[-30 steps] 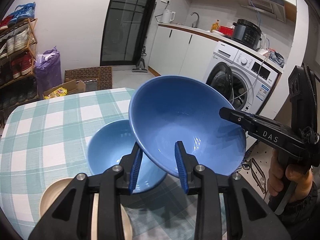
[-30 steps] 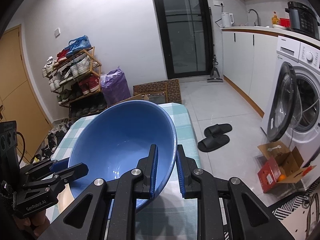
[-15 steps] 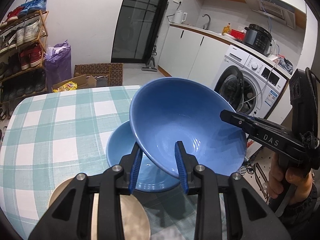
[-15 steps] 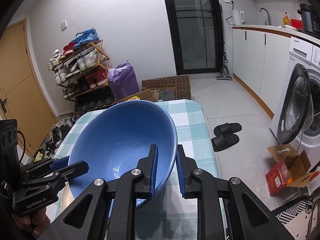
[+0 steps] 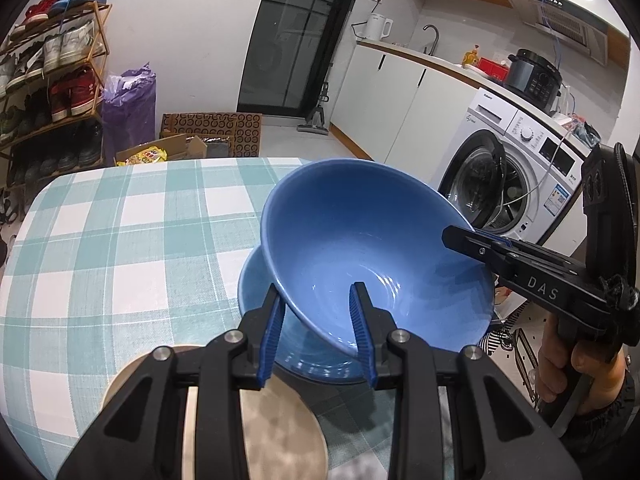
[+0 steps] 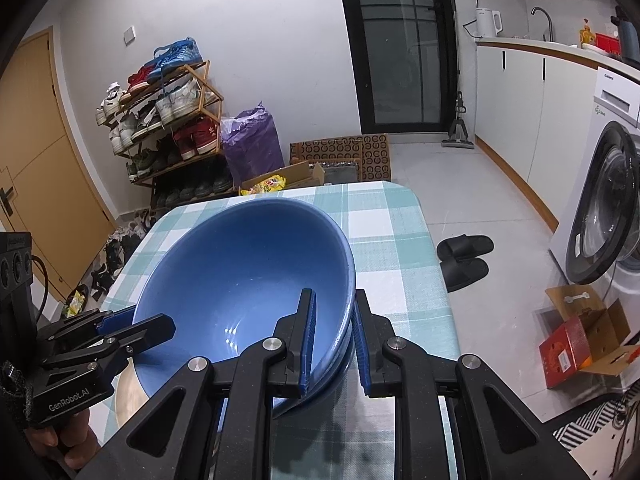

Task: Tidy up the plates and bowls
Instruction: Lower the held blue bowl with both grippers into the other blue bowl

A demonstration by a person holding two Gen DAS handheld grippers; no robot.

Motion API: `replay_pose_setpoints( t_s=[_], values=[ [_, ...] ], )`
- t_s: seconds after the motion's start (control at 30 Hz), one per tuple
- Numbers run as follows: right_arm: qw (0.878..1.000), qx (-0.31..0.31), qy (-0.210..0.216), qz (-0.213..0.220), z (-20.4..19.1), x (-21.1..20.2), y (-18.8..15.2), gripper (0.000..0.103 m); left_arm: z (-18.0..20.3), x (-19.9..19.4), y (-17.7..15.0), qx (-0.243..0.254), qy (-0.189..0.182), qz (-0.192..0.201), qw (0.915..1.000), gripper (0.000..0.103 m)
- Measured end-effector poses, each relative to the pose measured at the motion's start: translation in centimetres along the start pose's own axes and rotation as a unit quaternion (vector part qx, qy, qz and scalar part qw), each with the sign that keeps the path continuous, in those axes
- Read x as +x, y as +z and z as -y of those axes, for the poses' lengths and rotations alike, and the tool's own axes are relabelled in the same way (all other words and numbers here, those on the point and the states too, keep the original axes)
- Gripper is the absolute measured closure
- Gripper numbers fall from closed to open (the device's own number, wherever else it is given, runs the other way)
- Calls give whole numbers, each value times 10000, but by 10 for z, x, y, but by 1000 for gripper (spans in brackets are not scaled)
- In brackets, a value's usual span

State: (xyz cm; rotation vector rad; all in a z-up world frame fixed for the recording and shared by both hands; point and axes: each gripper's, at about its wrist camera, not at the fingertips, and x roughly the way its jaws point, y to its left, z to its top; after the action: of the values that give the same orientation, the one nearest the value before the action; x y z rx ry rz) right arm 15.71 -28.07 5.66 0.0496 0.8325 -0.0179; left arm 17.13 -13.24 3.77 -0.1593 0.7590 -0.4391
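A large blue bowl (image 5: pixel 372 252) (image 6: pixel 248 280) hangs tilted just above a paler blue bowl (image 5: pixel 256 284) (image 6: pixel 340 366) that rests on the checked table (image 5: pixel 120 240) (image 6: pixel 392 240). My left gripper (image 5: pixel 316 300) is shut on the big bowl's near rim, one finger inside and one outside. My right gripper (image 6: pixel 334 300) is shut on the opposite rim. Each gripper also shows in the other's view, the right gripper (image 5: pixel 472 240) at the right and the left gripper (image 6: pixel 136 324) at the left. A beige plate (image 5: pixel 280 420) (image 6: pixel 128 384) lies beside the lower bowl, partly hidden.
A washing machine (image 5: pixel 516 184) with its door open and a counter stand to the right of the table. A shoe rack (image 6: pixel 168 120), a purple bag (image 6: pixel 252 148) and cardboard boxes (image 6: pixel 340 156) stand beyond its far edge. Slippers (image 6: pixel 464 260) lie on the floor.
Both grippers have sunk with the big blue bowl, which now hangs closer over the paler bowl. Neither grip has changed.
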Motion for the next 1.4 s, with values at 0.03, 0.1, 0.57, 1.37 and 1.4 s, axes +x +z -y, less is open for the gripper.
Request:
replay_pose_setpoints(
  t_s=[0.03,0.1,0.57,1.37,1.4],
  values=[
    [10000,-3,-2,-8,-1,2,0,85,-1,1,0,-4,11,-8,10000,71],
    [10000,-4,-5,-28,1,6,0,85,-2,3,0,-15,15,-20,10000,71],
    [9998,-86,-86,-161,-2,27,-3,85,-10,20,-3,-69,85,-150,9998,71],
    [9978,-357,-402,-381,-12,53,-12,85,-18,39,-11,-9,242,-290,9993,71],
    [9976,-387,-431,-386,-12,54,-13,85,-19,40,-11,-11,245,-293,9993,71]
  ],
)
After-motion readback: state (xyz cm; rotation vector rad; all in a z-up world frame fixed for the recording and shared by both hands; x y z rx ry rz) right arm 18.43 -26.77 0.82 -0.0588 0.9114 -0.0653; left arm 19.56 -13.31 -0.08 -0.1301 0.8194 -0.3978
